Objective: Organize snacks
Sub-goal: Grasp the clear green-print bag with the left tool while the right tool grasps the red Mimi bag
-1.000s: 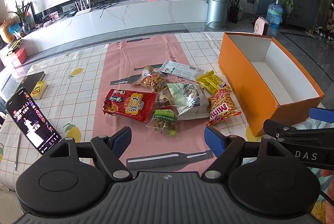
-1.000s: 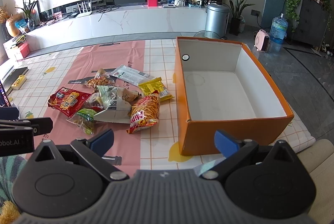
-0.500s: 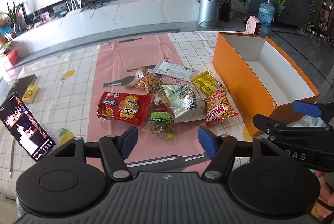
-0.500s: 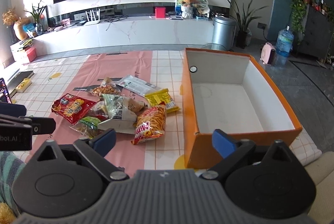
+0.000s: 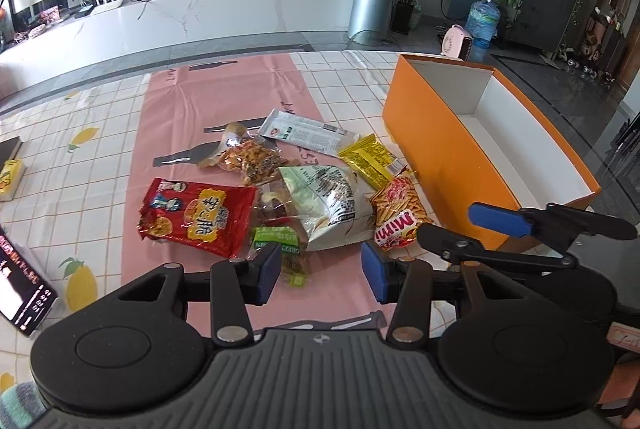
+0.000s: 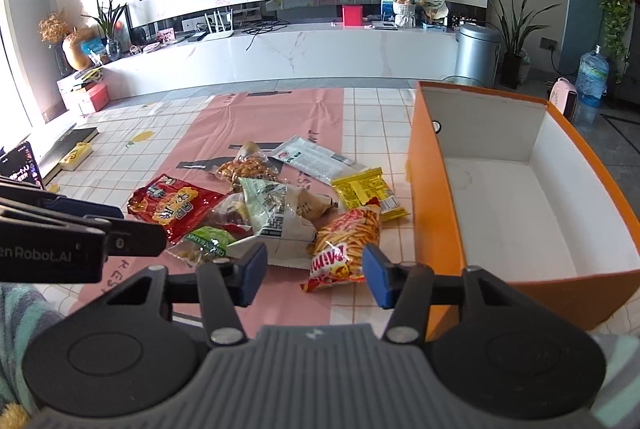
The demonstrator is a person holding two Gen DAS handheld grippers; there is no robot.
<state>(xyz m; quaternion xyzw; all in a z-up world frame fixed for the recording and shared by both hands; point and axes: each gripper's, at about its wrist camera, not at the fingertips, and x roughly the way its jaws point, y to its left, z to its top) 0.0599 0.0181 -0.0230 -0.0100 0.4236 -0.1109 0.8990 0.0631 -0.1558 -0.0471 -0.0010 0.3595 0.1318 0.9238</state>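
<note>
A pile of snack bags lies on the pink runner: a red bag [image 5: 196, 215], a green raisin pack [image 5: 282, 243], a white-green bag [image 5: 326, 205], an orange Mimi bag [image 5: 398, 215], a yellow pack [image 5: 370, 159], a clear nut pack [image 5: 250, 159] and a white sachet [image 5: 306, 131]. An empty orange box [image 5: 452, 165] stands to their right. My left gripper [image 5: 322, 269] is open and empty, just short of the raisin pack. My right gripper [image 6: 314, 275] is open and empty, near the Mimi bag [image 6: 346, 243], beside the box [image 6: 440, 213].
A phone [image 5: 18, 287] with a lit screen leans at the table's left edge. A dark book with a yellow box [image 5: 10, 173] lies at far left. Beyond the table are a white TV console [image 6: 280, 53], a metal bin [image 6: 478, 53] and a water jug [image 6: 592, 75].
Both grippers have moved forward toward the snack pile and their jaws have narrowed somewhat. The snacks and box have not moved.
</note>
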